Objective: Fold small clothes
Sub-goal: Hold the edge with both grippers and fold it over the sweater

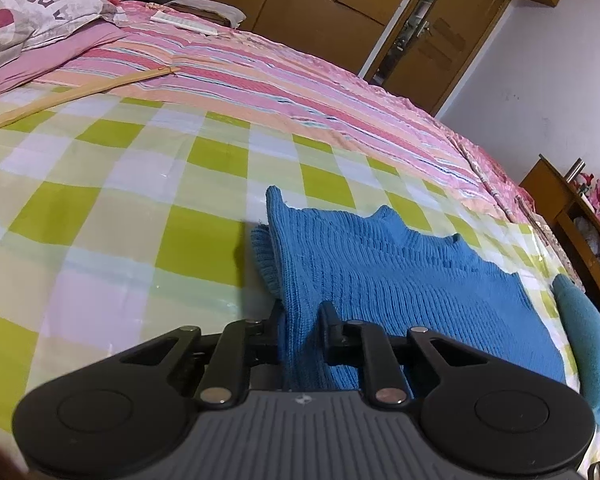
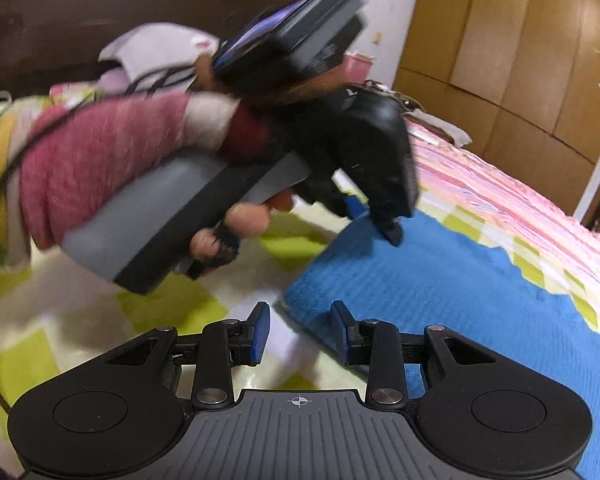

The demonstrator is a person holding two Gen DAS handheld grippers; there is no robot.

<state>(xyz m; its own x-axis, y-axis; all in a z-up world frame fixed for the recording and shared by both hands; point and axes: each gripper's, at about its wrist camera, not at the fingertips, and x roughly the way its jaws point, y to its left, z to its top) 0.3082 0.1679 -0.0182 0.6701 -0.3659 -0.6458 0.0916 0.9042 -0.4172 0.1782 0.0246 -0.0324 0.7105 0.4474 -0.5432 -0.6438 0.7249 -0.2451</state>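
Observation:
A blue knitted sweater [image 1: 400, 272] lies flat on the green-and-white checked sheet [image 1: 140, 200], one sleeve cuff showing at its left edge. My left gripper [image 1: 302, 312] is shut on a raised fold of the sweater's near edge. In the right wrist view a hand [image 2: 236, 220] in a pink sleeve holds that left gripper [image 2: 374, 220], its tips on the far corner of the sweater [image 2: 440, 288]. My right gripper [image 2: 300, 332] stands open just short of the sweater's near corner, with only the sheet between its blue pads [image 2: 260, 332].
A pink striped quilt [image 1: 300, 80] covers the far half of the bed, with a pillow [image 1: 32, 12] and a long wooden stick [image 1: 76, 92] at the left. A teal cloth [image 1: 588, 352] lies at the right edge. Wooden wardrobes [image 1: 320, 0] and a low cabinet [image 1: 572, 216] stand beyond.

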